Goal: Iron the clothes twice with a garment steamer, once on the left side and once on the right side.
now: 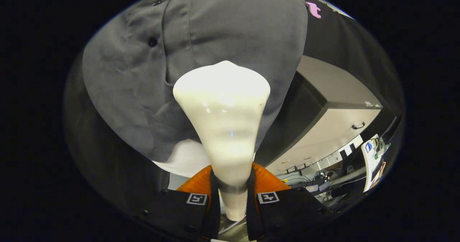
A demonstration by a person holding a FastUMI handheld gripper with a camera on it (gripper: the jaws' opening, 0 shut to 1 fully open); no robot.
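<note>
My gripper point(231, 184) is shut on the narrow handle of a white garment steamer point(224, 116), one finger pressing on each side. The steamer widens upward into a broad head that rests against or very close to a grey buttoned shirt point(143, 91) hanging just beyond the fingers. The head lies right of the shirt's button placket, over the middle of the garment. A dark button point(152, 41) shows to the upper left of the head. A white layer point(187, 159) peeks out under the shirt's lower hem.
The black booth wall point(345, 48) stands behind the shirt. To the right is a pale cabinet point(341, 127) with a dark handle, and past it a cluttered room with cables and equipment point(323, 184).
</note>
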